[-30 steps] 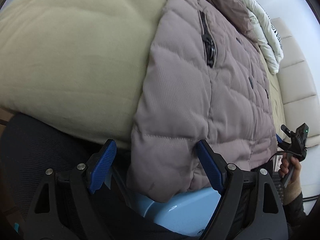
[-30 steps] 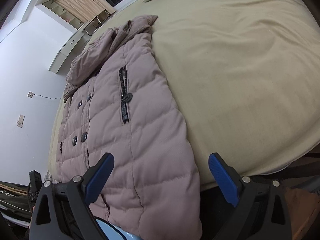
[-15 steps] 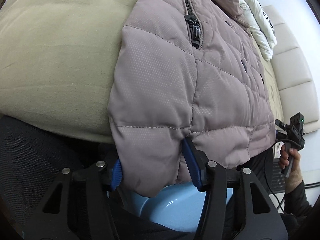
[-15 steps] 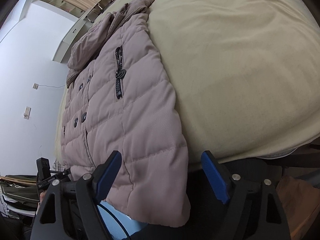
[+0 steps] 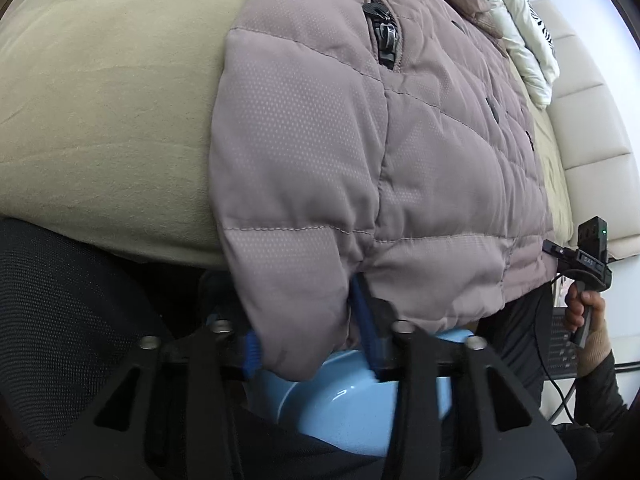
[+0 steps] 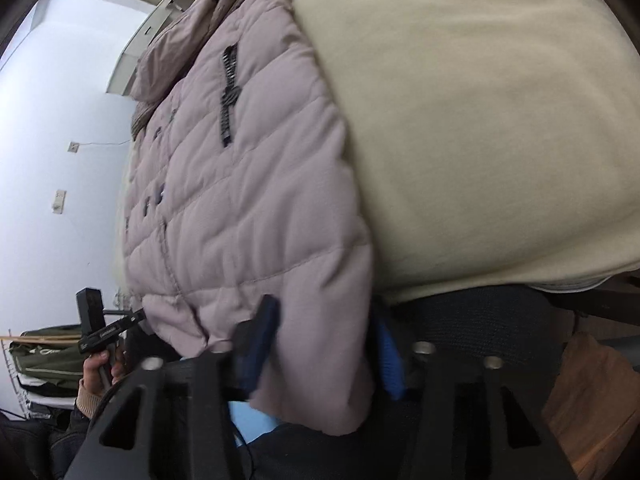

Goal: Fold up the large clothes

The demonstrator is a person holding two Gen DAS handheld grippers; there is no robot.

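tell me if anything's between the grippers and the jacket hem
Nothing visible does. The left gripper and the right gripper each already have the jacket hem between their fingers at the bed edge.

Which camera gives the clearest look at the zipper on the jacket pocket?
The left wrist view. There the pocket zipper is close and sharp, with its metal pull plainly visible on the puffy jacket. The right wrist view shows the same zipper smaller and motion-blurred, only a dark strip.

A mauve quilted puffer jacket (image 5: 400, 152) lies flat, front up, on the beige bed (image 5: 104, 92), its hem hanging over the bed's edge.
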